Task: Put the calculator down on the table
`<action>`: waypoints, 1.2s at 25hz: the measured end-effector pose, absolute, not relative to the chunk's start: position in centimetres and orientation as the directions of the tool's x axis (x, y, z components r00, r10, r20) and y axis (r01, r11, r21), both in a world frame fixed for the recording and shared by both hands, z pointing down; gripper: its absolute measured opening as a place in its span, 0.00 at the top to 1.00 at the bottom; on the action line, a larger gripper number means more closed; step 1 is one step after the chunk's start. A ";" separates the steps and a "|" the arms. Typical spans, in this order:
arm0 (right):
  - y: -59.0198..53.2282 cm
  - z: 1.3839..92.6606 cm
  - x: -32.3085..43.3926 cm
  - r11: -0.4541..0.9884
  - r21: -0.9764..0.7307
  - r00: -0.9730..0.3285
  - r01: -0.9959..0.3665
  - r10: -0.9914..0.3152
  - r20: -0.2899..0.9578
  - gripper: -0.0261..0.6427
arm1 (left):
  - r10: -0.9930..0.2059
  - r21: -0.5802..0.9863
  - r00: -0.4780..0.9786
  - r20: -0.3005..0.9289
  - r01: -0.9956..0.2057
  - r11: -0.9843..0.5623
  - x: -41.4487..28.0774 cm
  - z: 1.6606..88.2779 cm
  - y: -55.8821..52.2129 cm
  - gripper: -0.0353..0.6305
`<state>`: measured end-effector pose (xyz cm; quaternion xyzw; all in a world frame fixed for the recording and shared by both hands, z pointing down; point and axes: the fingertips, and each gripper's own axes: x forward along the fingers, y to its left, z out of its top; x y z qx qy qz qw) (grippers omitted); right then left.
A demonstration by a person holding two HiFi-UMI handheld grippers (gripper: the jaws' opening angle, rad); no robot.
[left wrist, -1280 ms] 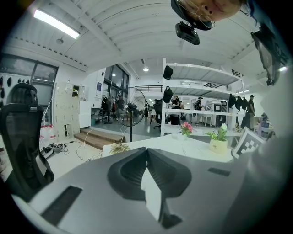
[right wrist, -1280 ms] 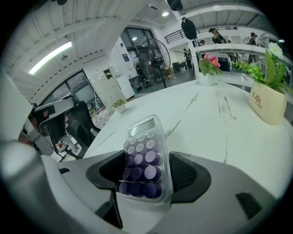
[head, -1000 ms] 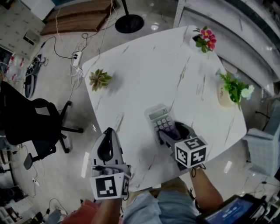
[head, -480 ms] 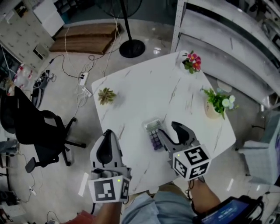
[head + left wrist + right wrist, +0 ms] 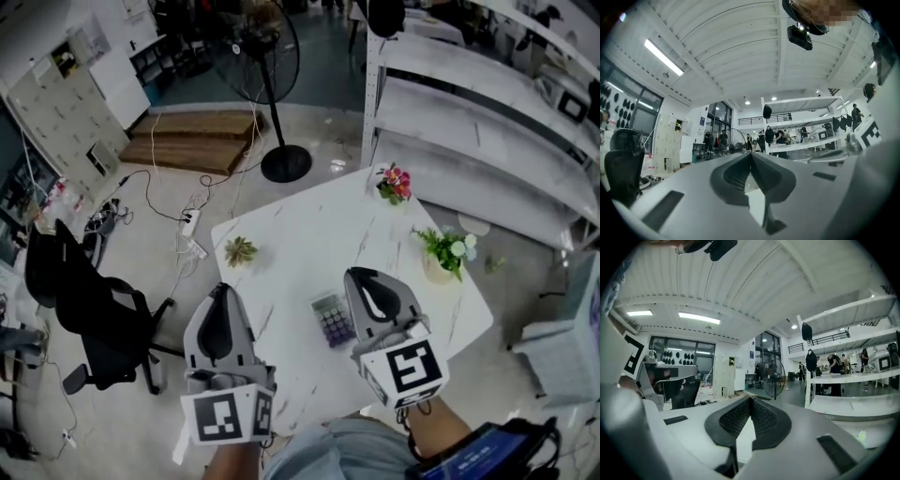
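Lifted clear, right gripper [image 5: 364,277] and left gripper [image 5: 221,291] are both closed, empty; calculator [image 5: 332,319] lies on table [image 5: 291,234] toward six o'clock, seemingly placed.

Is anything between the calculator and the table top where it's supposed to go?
Nothing visible does. The calculator lies flat on the white table, with no object under it. In the head view the right gripper shows just right of it, jaws shut and empty.

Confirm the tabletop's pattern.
The table is white with thin grey marble-like veins; head view shows it best.
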<state>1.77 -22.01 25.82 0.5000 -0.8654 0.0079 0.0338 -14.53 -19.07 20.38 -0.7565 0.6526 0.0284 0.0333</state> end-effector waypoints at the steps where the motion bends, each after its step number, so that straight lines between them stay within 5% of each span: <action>1: -21.8 25.4 1.8 0.498 0.025 -0.496 -0.867 -0.866 0.055 0.93 | -0.985 -0.015 0.147 -0.093 -0.989 -0.146 -14.6 20.1 -18.9 0.94; 30: -20.5 23.9 1.8 0.478 0.029 -0.478 -0.878 -0.878 0.004 0.94 | -0.976 -0.015 0.193 -0.101 -0.981 -0.192 -13.7 20.2 -18.3 0.94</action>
